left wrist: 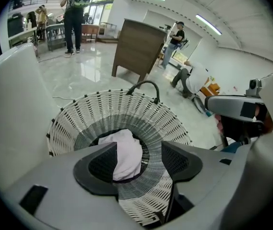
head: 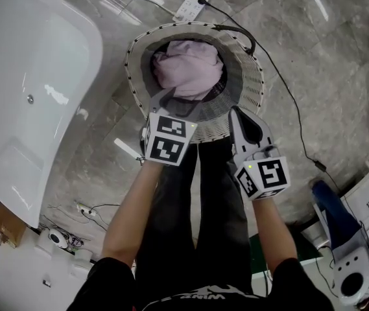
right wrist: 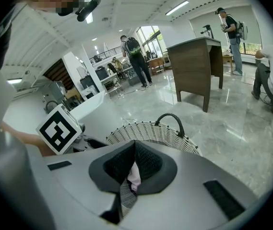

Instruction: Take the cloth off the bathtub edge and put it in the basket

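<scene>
Currently: cloth (head: pixel 187 67) bunched inside basket (head: pixel 249 83). Left hand-held gripper (left wrist: pixel 138 159): jaws apart, empty. Right hand-held gripper (right wrist: pixel 134 150): jaws together. Recommended: lift both straight up, clear of rim.

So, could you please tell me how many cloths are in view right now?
1: a pale pink cloth lies bunched inside the wicker basket. The bathtub edge bears none; another cloth could be hidden beneath the pink one.

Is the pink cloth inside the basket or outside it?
Inside. In the head view the cloth lies crumpled in the bottom of the basket, within its woven wall. The left gripper has its jaws apart, holding nothing.
</scene>
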`<state>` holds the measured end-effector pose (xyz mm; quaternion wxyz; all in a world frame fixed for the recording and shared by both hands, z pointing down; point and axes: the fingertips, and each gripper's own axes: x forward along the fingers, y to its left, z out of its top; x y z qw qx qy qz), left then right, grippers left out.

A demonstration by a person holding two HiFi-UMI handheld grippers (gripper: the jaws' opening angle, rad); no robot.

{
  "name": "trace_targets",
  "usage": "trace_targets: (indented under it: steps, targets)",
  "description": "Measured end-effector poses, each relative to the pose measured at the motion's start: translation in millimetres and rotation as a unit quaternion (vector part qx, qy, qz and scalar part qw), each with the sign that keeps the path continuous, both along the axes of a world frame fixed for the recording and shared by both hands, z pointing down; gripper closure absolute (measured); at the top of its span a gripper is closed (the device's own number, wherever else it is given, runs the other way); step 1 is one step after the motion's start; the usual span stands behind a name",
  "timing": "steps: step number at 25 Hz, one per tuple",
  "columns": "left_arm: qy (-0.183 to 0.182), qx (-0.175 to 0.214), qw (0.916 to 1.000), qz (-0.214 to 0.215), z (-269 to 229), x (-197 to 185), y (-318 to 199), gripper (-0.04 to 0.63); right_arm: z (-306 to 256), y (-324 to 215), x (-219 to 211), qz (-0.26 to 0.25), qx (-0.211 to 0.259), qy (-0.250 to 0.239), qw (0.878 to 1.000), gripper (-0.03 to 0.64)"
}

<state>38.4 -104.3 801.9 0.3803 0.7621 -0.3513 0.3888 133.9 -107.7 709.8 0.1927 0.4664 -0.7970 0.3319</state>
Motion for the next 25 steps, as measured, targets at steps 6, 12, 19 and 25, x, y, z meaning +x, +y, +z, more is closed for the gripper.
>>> trace_targets:
  steps: [6, 12, 19, 25]
  targets:
    - [0.006, -0.001, 1.0000, -0.003, -2, -1, -1, 0.298, -1, -1, -2, 0.001, 0.003, 0.001, 1.000, 0.604]
    - [0.016, 0.014, 0.9996, -0.020, -36, -3, -4, 0.341, -25, 3, -2, 0.001, 0.007, 0.007, 1.000, 0.604]
    - [0.029, 0.033, 0.9985, -0.034, -116, 1, -1, 0.470, -87, 8, -6, -0.011, 0.014, 0.009, 1.000, 0.604]
    - [0.079, 0.039, 0.9931, -0.078, -211, 2, -2, 0.580, -170, 9, -12, -0.040, 0.034, -0.006, 0.999, 0.603]
